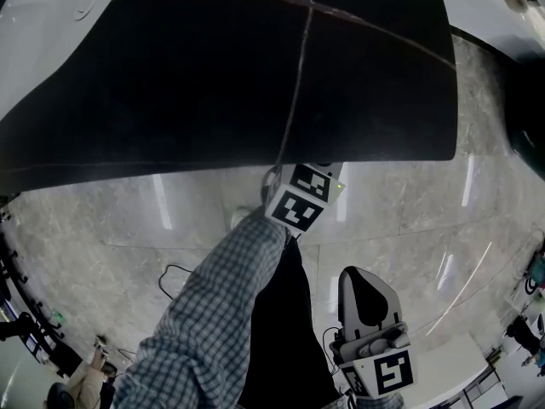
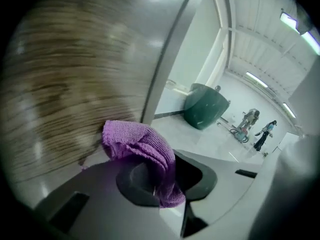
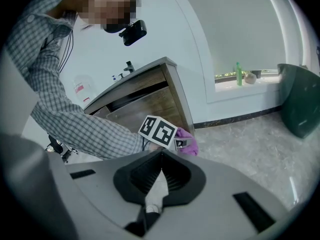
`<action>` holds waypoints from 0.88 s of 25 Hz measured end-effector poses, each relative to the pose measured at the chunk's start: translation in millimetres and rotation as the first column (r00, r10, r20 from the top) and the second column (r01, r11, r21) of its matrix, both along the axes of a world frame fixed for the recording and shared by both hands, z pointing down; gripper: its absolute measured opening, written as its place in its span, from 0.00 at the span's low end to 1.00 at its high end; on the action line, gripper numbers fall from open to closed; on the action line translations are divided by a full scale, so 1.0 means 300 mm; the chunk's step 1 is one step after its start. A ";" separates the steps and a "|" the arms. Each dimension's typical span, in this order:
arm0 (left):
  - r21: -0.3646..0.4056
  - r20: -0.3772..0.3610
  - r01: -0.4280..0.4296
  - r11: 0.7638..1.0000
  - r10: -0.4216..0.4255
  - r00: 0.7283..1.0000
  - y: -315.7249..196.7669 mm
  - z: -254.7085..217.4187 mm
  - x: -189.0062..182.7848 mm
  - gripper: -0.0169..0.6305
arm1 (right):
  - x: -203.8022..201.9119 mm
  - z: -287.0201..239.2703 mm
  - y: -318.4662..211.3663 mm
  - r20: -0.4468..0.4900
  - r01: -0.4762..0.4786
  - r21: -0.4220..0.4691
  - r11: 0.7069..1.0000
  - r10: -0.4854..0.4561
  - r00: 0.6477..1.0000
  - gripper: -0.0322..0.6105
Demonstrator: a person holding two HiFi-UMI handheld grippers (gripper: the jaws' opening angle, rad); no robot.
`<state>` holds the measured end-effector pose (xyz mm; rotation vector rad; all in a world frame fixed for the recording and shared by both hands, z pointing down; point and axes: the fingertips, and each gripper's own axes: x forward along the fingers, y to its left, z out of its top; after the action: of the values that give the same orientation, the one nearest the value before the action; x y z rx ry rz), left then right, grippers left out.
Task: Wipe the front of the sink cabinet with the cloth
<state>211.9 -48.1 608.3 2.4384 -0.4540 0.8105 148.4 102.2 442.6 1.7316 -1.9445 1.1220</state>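
The purple cloth [image 2: 142,144] is bunched between the jaws of my left gripper [image 2: 162,176], which is shut on it. The cloth presses against the wood-grain front of the sink cabinet [image 2: 65,84], blurred in the left gripper view. From the head view the cabinet [image 1: 213,75] is a dark mass, and the left gripper [image 1: 298,196] sits at its lower edge under its marker cube. My right gripper [image 3: 161,159] is shut on nothing and hangs back from the cabinet [image 3: 145,101], low in the head view [image 1: 364,290]. It looks at the cloth [image 3: 187,143] beside the left cube.
A dark green bin [image 2: 205,104] stands on the marble floor to the right of the cabinet, also in the right gripper view [image 3: 300,104]. A green bottle [image 3: 238,74] stands on the window ledge. Cables [image 1: 174,275] lie on the floor. Two people [image 2: 262,134] stand far off.
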 end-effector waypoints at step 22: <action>-0.014 -0.022 0.104 0.994 -0.105 0.994 0.220 -0.718 -0.623 0.13 | -0.226 -0.540 -0.053 -0.089 0.134 0.187 0.973 -0.120 0.989 0.08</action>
<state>25.1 17.8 392.8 2.3874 -0.5608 0.7381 80.7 86.2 280.7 1.6878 -2.1425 0.8347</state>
